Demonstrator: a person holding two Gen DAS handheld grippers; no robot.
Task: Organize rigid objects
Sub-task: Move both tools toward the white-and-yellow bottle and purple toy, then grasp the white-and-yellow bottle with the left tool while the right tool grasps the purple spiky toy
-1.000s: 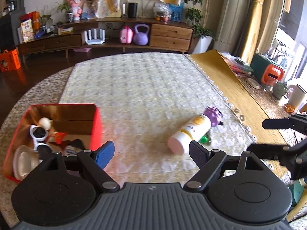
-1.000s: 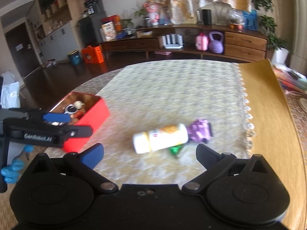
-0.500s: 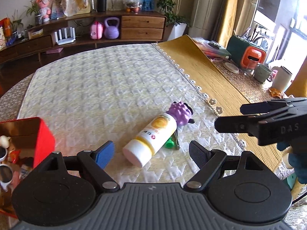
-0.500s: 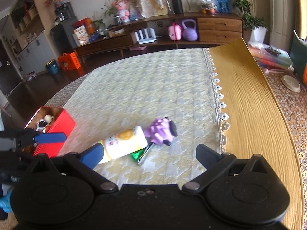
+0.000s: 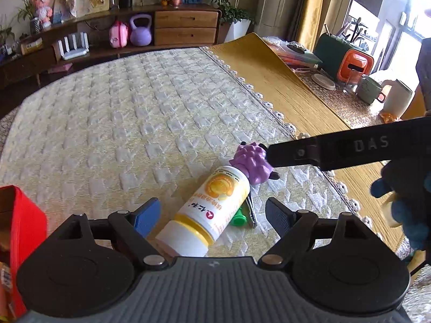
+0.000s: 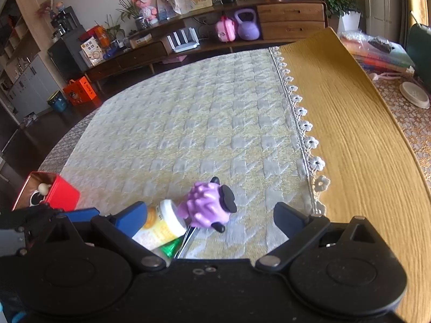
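quilted cloth (image 5: 140, 113) | bottle (image 5: 212, 204) near lace edge (image 6: 304, 126) | far cloth bare

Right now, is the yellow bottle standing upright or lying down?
Lying down. The yellow bottle rests on its side on the tablecloth, white cap toward the camera.

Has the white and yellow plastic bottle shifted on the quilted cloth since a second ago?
No. The white and yellow plastic bottle lies with its base against the purple spiky toy, as before; only the cameras closed in.
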